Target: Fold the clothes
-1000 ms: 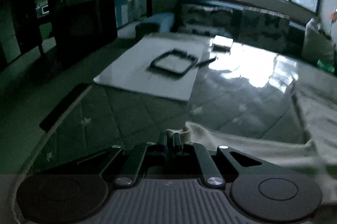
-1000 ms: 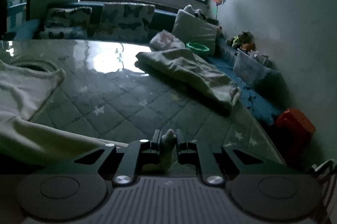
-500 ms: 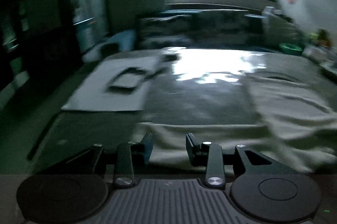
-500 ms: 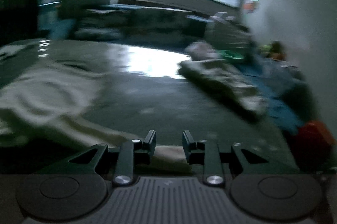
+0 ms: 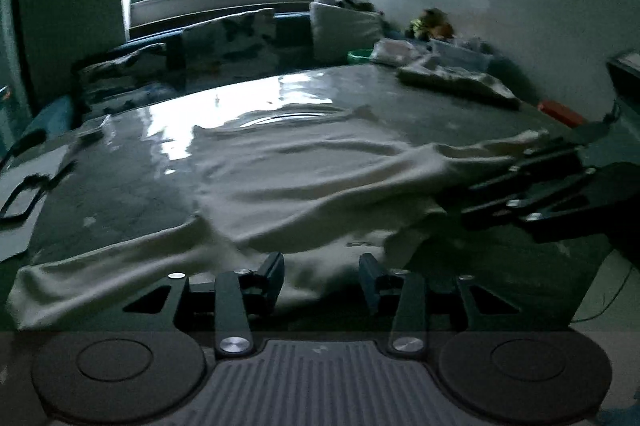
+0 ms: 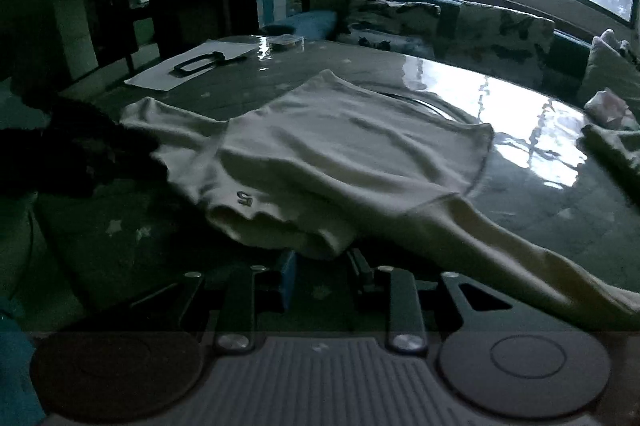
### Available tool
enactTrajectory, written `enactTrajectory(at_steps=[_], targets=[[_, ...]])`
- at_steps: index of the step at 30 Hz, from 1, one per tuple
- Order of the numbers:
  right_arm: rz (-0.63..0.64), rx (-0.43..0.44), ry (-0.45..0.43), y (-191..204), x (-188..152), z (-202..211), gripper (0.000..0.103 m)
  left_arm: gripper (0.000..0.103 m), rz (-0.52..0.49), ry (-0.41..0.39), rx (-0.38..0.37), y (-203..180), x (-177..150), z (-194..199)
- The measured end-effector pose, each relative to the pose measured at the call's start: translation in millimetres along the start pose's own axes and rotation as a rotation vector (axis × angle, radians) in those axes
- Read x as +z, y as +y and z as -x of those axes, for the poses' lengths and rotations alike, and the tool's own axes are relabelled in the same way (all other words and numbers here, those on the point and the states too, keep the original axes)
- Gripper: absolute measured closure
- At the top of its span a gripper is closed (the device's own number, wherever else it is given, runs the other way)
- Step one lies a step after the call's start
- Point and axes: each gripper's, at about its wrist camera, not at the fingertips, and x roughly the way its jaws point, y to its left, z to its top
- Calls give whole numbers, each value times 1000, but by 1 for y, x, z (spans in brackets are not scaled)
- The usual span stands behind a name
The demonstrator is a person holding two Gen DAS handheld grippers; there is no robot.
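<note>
We see our right claw (image 6: 320,276) low over the near edge of the glossy, star-quilted green bench (image 6: 520,154), its two fingers spread apart with nothing between them. Just beyond the fingertips lies a pale cream long-sleeved shirt (image 6: 340,150), folded over on itself, a small dark "5" mark near its near fold. One sleeve trails toward the near right corner. At the far left corner rests a white sheet of paper (image 6: 160,76) carrying a black rectangular frame (image 6: 196,63). A second crumpled pale garment (image 6: 612,142) sits at the right edge.
</note>
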Motion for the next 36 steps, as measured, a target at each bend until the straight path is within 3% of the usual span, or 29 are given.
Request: enactTrajectory(at_steps=[10, 14, 16, 22, 26, 30, 32, 36], targets=[[-78, -49, 20, -4, -7, -29, 79, 59, -42, 46, -6, -19, 1, -30], [-83, -55, 10, -2, -10, -32, 96, 83, -77, 48, -20, -24, -1, -31], [-67, -58, 0, 1, -11, -28, 99, 93, -80, 42, -24, -24, -1, -29], [-17, -26, -9, 12, -5, -1, 102, 99, -107, 6, -54, -21, 3, -9], [16, 22, 14, 24, -6, 19, 102, 99, -142, 11, -72, -22, 0, 3], [35, -1, 34, 28, -8, 20, 96, 95, -140, 19, -49, -24, 0, 0], [11, -22, 25, 23, -6, 12, 85, 89, -130, 19, -36, -25, 2, -3], [-35, -44, 35, 12, -2, -9, 81, 62, -125, 20, -10, -27, 4, -11]])
